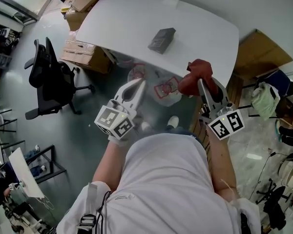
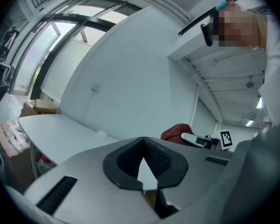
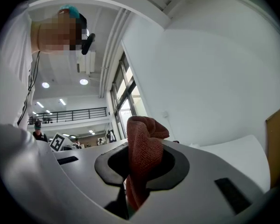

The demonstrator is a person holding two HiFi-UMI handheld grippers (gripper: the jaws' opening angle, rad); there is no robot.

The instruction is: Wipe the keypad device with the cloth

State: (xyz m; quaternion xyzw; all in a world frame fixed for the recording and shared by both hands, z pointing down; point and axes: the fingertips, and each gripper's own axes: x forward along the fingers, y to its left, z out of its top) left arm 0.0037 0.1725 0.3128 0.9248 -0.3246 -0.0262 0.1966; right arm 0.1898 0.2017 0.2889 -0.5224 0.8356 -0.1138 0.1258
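Right tool [image 1: 201,84] clamped on red cloth [image 1: 199,71]; left tool [image 1: 139,83] closed, empty. Both held off the desk's [image 1: 136,18] near edge. Keypad device [image 1: 162,39] mid-desk, untouched.

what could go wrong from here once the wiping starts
The right hand-held gripper pinches the cloth as a bunched fold, so dragging it might tug it loose or wipe unevenly. The keypad device lies loose on the smooth table, and the left hand-held gripper is shut and away from it, so a push may slide the device instead of cleaning it.
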